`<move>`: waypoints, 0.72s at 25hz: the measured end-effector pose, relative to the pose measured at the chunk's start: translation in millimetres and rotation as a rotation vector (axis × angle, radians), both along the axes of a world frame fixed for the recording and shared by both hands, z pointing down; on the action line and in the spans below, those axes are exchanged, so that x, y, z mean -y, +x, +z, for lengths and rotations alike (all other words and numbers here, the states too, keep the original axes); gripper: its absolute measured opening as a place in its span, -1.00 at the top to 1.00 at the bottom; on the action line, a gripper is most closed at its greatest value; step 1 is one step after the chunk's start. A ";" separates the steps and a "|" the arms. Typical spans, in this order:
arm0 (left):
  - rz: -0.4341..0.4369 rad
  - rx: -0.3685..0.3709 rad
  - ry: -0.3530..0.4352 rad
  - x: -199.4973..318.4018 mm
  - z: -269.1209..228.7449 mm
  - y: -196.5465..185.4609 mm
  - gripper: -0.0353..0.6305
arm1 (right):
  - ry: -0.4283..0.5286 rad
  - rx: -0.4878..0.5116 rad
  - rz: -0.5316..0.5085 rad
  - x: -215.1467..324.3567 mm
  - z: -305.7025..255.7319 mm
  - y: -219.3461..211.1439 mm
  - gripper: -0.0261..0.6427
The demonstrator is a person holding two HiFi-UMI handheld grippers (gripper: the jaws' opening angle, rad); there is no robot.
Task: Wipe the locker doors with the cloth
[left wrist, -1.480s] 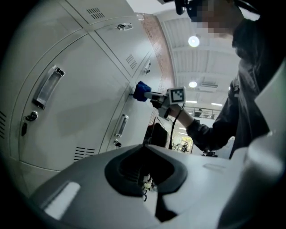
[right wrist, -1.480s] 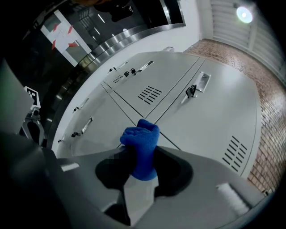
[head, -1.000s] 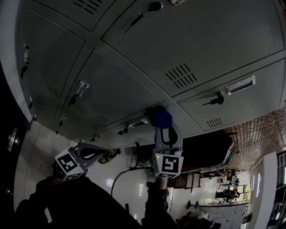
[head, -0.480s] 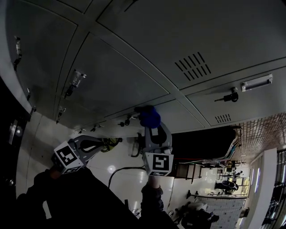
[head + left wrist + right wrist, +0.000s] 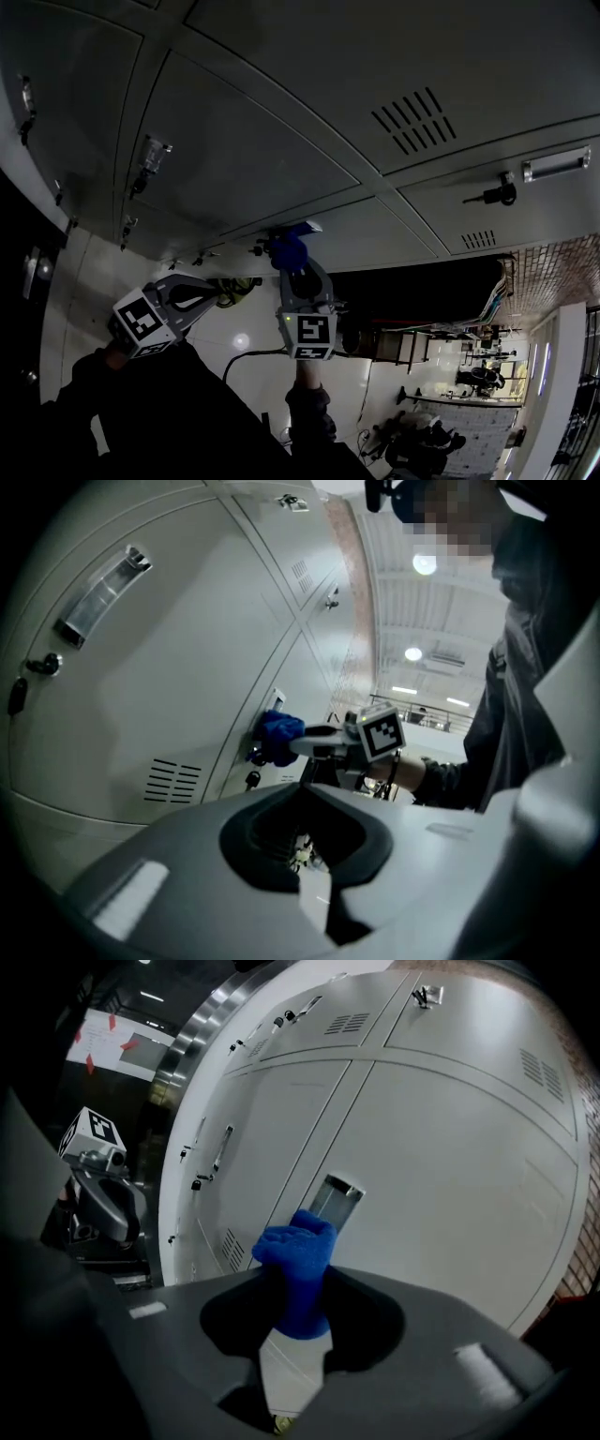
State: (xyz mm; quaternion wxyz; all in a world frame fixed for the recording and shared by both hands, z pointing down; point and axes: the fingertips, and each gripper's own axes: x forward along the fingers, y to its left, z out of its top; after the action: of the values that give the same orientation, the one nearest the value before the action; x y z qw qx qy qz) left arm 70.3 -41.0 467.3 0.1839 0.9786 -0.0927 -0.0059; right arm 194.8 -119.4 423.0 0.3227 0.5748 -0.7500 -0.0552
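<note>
Grey locker doors (image 5: 253,159) fill the head view. My right gripper (image 5: 292,269) is shut on a bunched blue cloth (image 5: 289,249) and holds it against a lower door, right beside that door's label holder (image 5: 307,228). In the right gripper view the cloth (image 5: 298,1274) sticks out between the jaws, in front of the label holder (image 5: 336,1196) on the pale door (image 5: 450,1166). My left gripper (image 5: 223,287) hangs lower left, away from the lockers, shut with nothing in it. From the left gripper view the cloth (image 5: 277,735) and the right gripper (image 5: 314,743) show against the door (image 5: 141,696).
Keys hang in locks (image 5: 495,196), and a handle (image 5: 150,157) and vent slots (image 5: 412,120) stand out from the doors. A brick wall (image 5: 553,272) borders the lockers at the right. Below are a shiny floor (image 5: 244,342) with a cable, and distant furniture (image 5: 412,347).
The right gripper has slid the cloth to the left along the lower door, ending beside the label holder. The left gripper has stayed roughly where it was.
</note>
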 end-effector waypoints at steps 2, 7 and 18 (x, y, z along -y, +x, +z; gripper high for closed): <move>0.000 0.002 -0.003 -1.0 1.5 0.8 0.95 | -0.012 0.006 -0.008 0.5 12.8 -1.5 0.56; -0.006 0.010 -0.015 -3.6 5.3 -0.4 0.95 | -0.036 -0.002 -0.042 -8.7 27.0 -10.3 0.56; -0.028 0.026 -0.029 -4.1 12.2 -4.6 0.95 | -0.138 0.007 -0.134 -22.7 81.9 -39.1 0.56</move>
State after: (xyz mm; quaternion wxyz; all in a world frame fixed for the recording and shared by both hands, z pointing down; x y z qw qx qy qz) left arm 65.6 -36.9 479.5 0.1968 0.9744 -0.1089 0.0056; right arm 155.7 -96.7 505.0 0.3545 0.4999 -0.7899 -0.0227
